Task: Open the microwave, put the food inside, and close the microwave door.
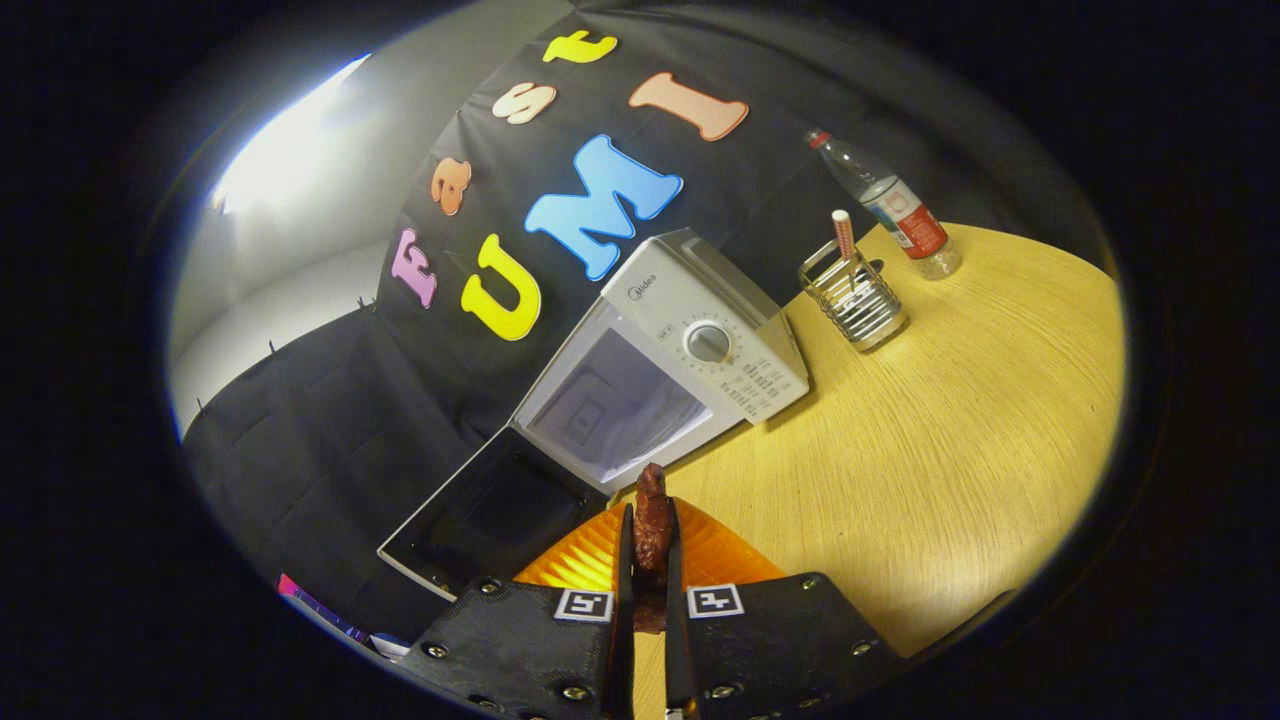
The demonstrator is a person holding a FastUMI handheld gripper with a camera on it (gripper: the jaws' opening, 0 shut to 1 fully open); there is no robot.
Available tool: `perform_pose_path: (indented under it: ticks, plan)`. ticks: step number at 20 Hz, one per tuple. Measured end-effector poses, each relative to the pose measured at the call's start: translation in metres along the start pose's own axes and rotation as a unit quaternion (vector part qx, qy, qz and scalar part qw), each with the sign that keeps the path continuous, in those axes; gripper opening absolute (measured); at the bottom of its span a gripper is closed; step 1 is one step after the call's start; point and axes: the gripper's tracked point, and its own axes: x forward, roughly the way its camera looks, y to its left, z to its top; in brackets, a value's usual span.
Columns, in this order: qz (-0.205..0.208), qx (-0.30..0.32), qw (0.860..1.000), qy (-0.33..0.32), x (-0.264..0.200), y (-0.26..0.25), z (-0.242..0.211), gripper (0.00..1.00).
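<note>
Gripper: the gripper (650, 545) has its two fingers squeezed tight on a small dark red-brown piece of food (652, 520), one finger on each side.
Food: it sticks up between the fingers, just above an orange ridged plate (720, 555).
Plate: it sits on the yellow wooden table (930, 450), right under the fingers.
Microwave: the white boxy microwave (700, 330) stands on the table beyond the fingers. It has a round knob (708, 343).
Door: the microwave door (480, 515) hangs wide open, and the pale inside shows.
Other things: a wire holder (858, 300) with a striped straw (843, 233) and a clear plastic bottle (890, 205) stand farther back, past the microwave.
</note>
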Motion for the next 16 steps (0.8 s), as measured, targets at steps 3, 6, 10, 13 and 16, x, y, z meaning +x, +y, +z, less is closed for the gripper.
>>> perform_pose_path:
  ticks: [3, 6, 10, 13, 16]
  plan:
    - [-0.003, -0.023, 1.0, -0.012, 0.018, 0.023, 0.009, 0.12]
    - [-0.015, -0.041, 0.999, -0.017, 0.05, 0.04, 0.012, 0.12]
    - [-0.02, -0.03, 0.999, -0.016, 0.098, 0.064, 0.007, 0.12]
    - [-0.047, -0.051, 0.997, -0.028, 0.14, 0.066, 0.007, 0.12]
    - [-0.065, -0.061, 0.995, -0.035, 0.178, 0.067, 0.006, 0.12]
